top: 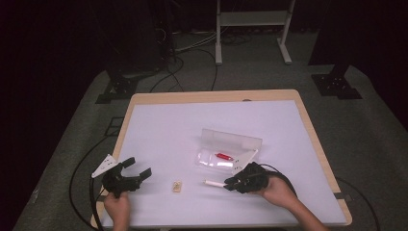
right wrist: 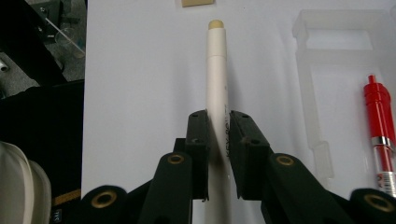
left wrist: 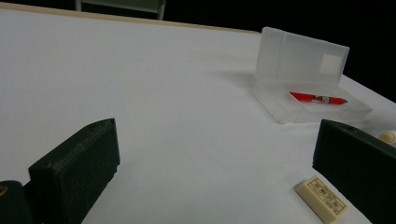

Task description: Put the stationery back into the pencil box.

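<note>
A clear plastic pencil case (top: 226, 153) (left wrist: 303, 100) (right wrist: 327, 79) lies open mid-table, its lid upright, with a red pen (top: 223, 156) (left wrist: 317, 98) (right wrist: 379, 126) inside. My right gripper (top: 230, 183) (right wrist: 218, 140) is shut on a white pen (top: 213, 183) (right wrist: 216, 84) just in front of the case; the pen's tan tip points left in the high view. A cream eraser (top: 177, 186) (left wrist: 322, 198) lies between the grippers. My left gripper (top: 135, 169) (left wrist: 210, 163) stays at the near left, jaws wide open with nothing between them.
The white mat (top: 192, 125) lies on a wooden table (top: 216, 95). Cables trail from both grippers off the near edge. A metal frame (top: 252, 24) and stand feet are on the floor beyond the table.
</note>
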